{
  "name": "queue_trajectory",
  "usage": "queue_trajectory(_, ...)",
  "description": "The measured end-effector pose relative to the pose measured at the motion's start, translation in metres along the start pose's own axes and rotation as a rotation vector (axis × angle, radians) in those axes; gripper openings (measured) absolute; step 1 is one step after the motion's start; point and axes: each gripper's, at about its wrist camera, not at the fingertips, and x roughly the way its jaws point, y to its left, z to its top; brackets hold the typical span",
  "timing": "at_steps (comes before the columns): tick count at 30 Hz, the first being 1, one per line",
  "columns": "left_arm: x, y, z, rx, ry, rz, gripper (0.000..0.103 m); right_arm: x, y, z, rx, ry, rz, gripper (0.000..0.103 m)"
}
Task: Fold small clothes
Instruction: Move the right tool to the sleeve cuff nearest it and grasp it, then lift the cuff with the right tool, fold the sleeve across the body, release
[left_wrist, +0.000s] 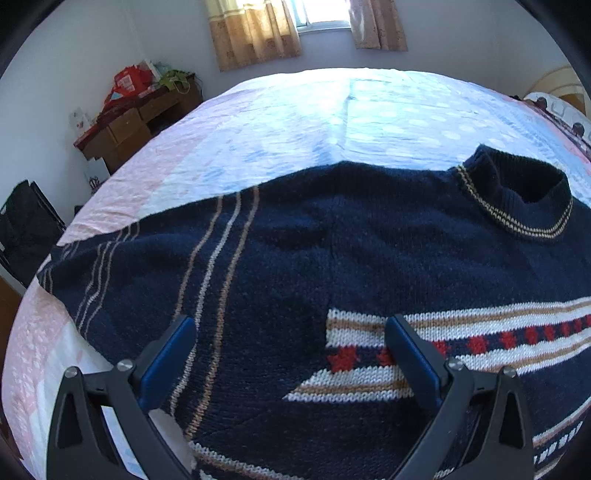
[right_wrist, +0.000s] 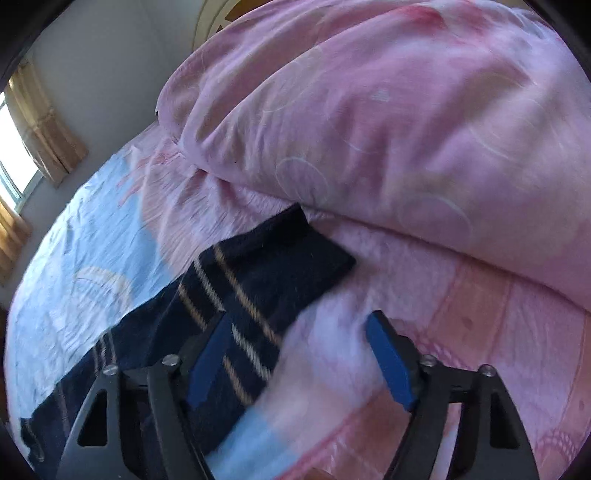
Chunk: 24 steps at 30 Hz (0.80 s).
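Note:
A navy knitted sweater (left_wrist: 332, 240) with tan and white stripes and a band of red diamonds lies spread flat on the bed. Its ribbed collar (left_wrist: 517, 192) is at the upper right and one sleeve (left_wrist: 110, 266) reaches out to the left. My left gripper (left_wrist: 290, 326) hovers open over the sweater's body, with nothing between its blue pads. In the right wrist view the other striped sleeve (right_wrist: 258, 273) runs diagonally across the sheet, its cuff near a pink quilt. My right gripper (right_wrist: 299, 317) is open, with its left finger (right_wrist: 210, 362) over the sleeve and its right finger over bare sheet.
The bed sheet (left_wrist: 295, 122) is pale blue and pink. A bulky pink quilt (right_wrist: 369, 129) is heaped just beyond the sleeve's cuff. A wooden desk (left_wrist: 129, 129) with bags stands by the far wall, under a curtained window (left_wrist: 255, 33). A black object (left_wrist: 26, 229) stands beside the bed at the left.

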Motion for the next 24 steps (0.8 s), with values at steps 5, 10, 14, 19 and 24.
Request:
queue_trajectory(5, 0.008, 0.009, 0.001, -0.054, 0.035, -0.070, 0.103, 0.008, 0.022, 0.002, -0.112, 0.002, -0.034, 0.011)
queue_trajectory(10, 0.010, 0.010, 0.000, -0.076, 0.042, -0.091, 0.103, -0.010, 0.037, -0.003, -0.146, -0.041, -0.015, 0.008)
queue_trajectory(14, 0.009, 0.010, -0.001, -0.071, 0.039, -0.099, 0.103, -0.041, 0.066, -0.010, -0.218, -0.105, 0.020, 0.008)
queue_trajectory(19, 0.009, 0.014, -0.003, -0.085, 0.044, -0.120, 0.103, -0.086, 0.121, -0.027, -0.330, -0.164, 0.105, 0.008)
queue_trajectory(24, 0.011, 0.015, -0.002, -0.092, 0.045, -0.135, 0.103, -0.129, 0.189, -0.062, -0.456, -0.193, 0.209, 0.008)
